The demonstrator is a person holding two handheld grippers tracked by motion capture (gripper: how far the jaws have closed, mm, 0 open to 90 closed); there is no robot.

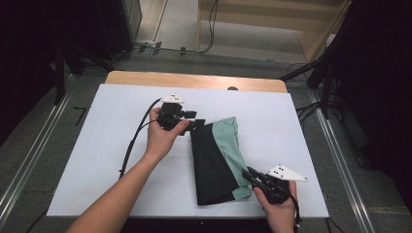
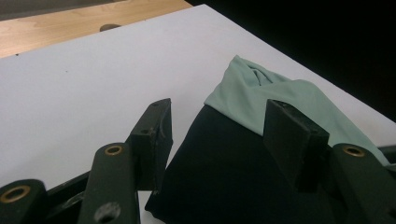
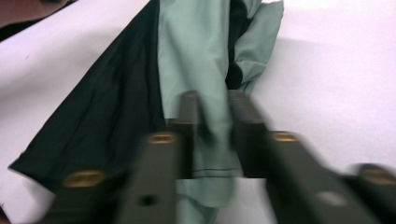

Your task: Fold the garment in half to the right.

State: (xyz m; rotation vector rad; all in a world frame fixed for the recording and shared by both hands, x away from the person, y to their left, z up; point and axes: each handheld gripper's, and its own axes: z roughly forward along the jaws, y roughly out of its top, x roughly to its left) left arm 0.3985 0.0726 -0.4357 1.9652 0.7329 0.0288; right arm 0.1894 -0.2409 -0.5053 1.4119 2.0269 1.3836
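The folded black-and-green garment (image 1: 218, 162) lies on the white tabletop (image 1: 97, 160). The right hand-held gripper (image 3: 212, 135) seems clenched on its green edge; the left hand-held gripper (image 2: 217, 135) stands released over its far corner.

Folded garment (image 1: 216, 162) on the table (image 1: 97, 160), left hand-held gripper (image 1: 193, 124) at its far corner, right hand-held gripper (image 1: 248, 174) at its near edge.

No writing, label, brand, number or sign could be read anywhere in the pictures.
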